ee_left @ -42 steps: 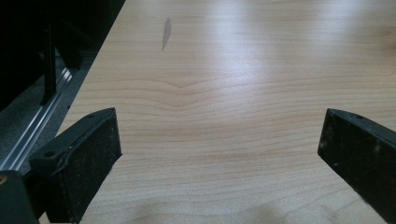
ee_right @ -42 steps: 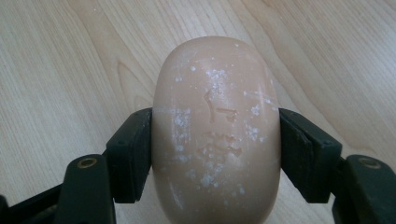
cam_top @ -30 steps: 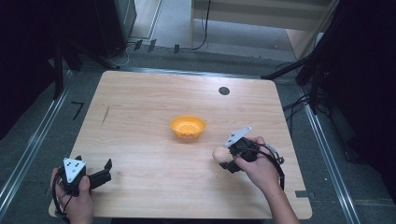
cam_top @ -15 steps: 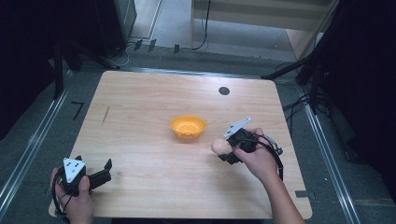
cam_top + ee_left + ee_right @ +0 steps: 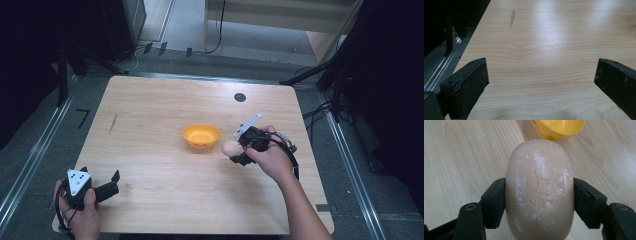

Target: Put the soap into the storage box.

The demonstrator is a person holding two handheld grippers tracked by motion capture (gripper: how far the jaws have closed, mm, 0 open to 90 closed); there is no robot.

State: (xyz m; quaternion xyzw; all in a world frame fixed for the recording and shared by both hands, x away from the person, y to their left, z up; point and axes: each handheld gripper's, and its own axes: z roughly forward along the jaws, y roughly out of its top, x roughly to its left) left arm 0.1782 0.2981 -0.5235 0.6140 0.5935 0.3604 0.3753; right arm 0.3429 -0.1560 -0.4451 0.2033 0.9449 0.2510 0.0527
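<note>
A pale pink egg-shaped object (image 5: 539,187) with white specks is clamped between the jaws of my right gripper (image 5: 539,202), which is shut on it. From above, the egg (image 5: 230,147) hangs above the table just right of the orange bowl (image 5: 201,135), with the right gripper (image 5: 235,150) behind it. The bowl's rim (image 5: 559,127) lies just beyond the egg. My left gripper (image 5: 116,182) rests at the table's front left corner, jaws wide open over bare wood (image 5: 541,82).
The wooden table (image 5: 150,110) has a small dark round mark (image 5: 240,97) near its back edge and a thin dark streak (image 5: 113,122) at the left. Metal floor rails run along both sides. A cable trails from the right gripper.
My right hand has carried the egg up and toward the orange bowl. The left gripper has stayed where it was.
</note>
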